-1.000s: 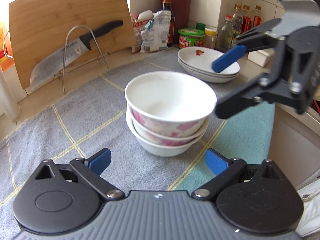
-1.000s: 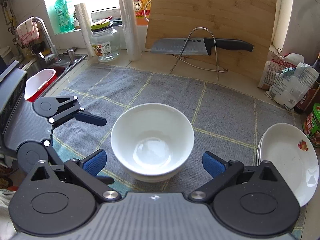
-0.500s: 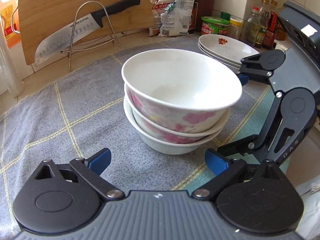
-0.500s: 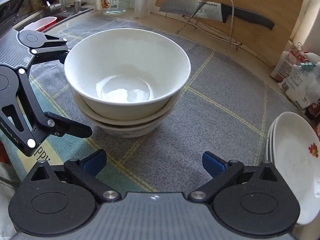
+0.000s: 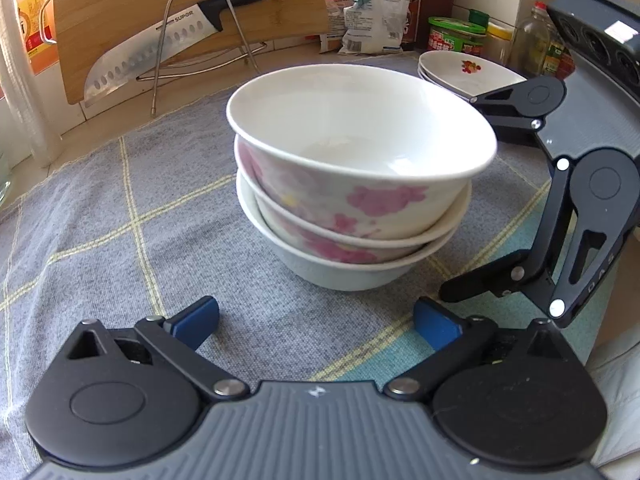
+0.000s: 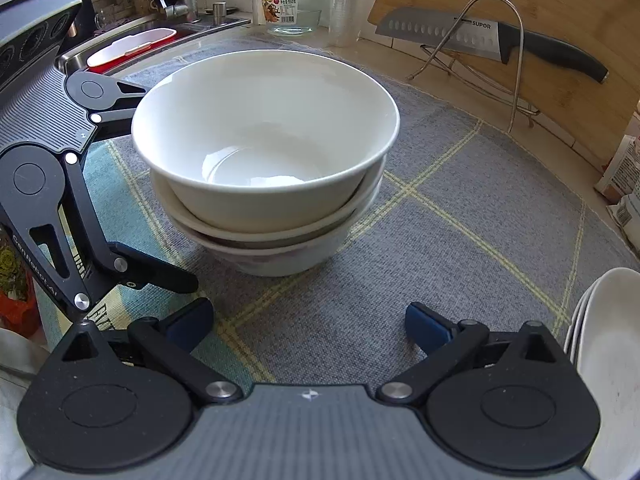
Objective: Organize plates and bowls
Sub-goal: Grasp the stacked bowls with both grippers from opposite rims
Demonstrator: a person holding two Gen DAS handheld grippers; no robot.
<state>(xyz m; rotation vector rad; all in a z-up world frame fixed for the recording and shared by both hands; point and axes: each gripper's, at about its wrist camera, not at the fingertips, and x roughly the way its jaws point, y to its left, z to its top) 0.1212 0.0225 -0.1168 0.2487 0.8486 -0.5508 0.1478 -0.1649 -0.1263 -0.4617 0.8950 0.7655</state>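
A stack of three white bowls with pink flowers (image 5: 356, 196) stands on the grey checked cloth; it also shows in the right wrist view (image 6: 268, 160). My left gripper (image 5: 316, 322) is open and empty, low over the cloth just short of the stack. My right gripper (image 6: 308, 326) is open and empty, close to the stack from the other side. Each gripper shows in the other's view beside the bowls. A stack of white plates (image 5: 468, 72) lies past the bowls; its edge shows in the right wrist view (image 6: 608, 360).
A bamboo cutting board (image 5: 180, 12) leans at the back with a knife (image 5: 180, 36) on a wire rack. Food bags (image 5: 368, 4), jars and bottles (image 5: 528, 40) stand behind the plates. A sink (image 6: 132, 44) and a glass jar (image 6: 294, 4) are at the far side.
Both grippers have come down and closer to the bowl stack, so it looks larger in both views. Both stay open. The bowls and plates have not moved.
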